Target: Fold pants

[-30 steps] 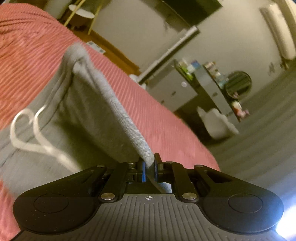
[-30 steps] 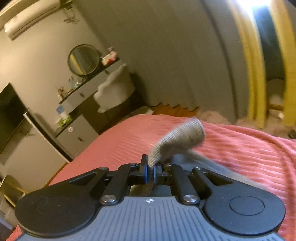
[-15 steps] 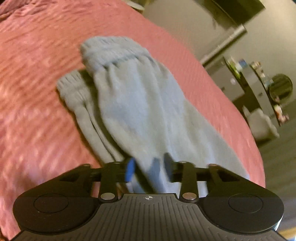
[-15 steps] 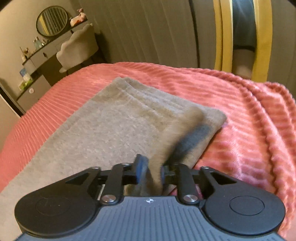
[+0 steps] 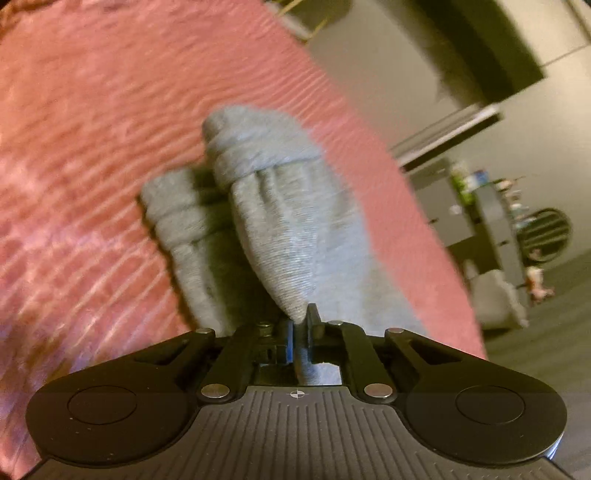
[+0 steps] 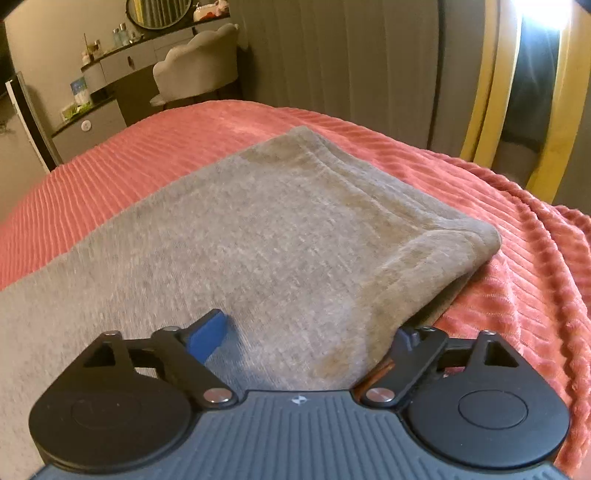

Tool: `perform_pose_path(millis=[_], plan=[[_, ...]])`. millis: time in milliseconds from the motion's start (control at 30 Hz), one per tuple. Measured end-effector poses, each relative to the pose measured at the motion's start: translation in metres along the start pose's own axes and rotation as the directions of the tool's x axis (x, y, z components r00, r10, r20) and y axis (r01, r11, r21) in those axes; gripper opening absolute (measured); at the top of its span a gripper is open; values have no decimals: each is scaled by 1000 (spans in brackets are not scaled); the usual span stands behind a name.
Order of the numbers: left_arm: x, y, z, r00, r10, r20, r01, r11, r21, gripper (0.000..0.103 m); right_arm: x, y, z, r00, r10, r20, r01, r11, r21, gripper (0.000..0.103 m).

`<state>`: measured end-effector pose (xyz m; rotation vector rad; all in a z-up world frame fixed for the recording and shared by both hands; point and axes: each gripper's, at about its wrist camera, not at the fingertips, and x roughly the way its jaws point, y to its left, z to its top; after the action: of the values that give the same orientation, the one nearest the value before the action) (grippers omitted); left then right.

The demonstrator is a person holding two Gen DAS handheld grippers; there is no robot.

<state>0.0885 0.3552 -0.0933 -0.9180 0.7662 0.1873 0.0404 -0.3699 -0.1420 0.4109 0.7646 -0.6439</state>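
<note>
Grey pants (image 6: pixel 280 240) now released rightward

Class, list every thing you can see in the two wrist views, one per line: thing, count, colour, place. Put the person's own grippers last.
pants: one, grey, lying folded on the bedspread; two ribbed leg cuffs at the far end in the left view
bedspread: one, coral red, ribbed, under the pants
round mirror: one, dark frame, on the far wall above the dresser
dresser: one, grey, against the far wall, small bottles on top
chair: one, pale, scalloped back, at the dresser
curtain: one, grey, behind the bed
left gripper: one, black, shut on pants fabric
right gripper: one, black with blue pads, open over the pants edge
</note>
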Motion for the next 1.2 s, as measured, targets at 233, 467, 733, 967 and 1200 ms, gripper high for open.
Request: perform_pose_path(millis=[233,467,733,967,1200], plan=[[0,26,-20,988,151,-32,-150,988,19,14,-1,3,-11,999,-7,33,9,999,-50,97],[-42,-24,-23,915,298,272,-337,935,111,63,-28,13,-3,999,-6,44,3,998,71,100],[-2,-113,-48,994,35,102,-75,906,416,91,-31,124,-15,920,393,1,-392,919,42,100],[96,-125,-86,982,158,-107,-80,850,520,80,-17,236,-16,695,683,-225,-703,711,-16,100],[84,-101,-95,971,237,-31,-162,746,646,69,-7,322,5,712,638,-293,-701,669,-246,100]])
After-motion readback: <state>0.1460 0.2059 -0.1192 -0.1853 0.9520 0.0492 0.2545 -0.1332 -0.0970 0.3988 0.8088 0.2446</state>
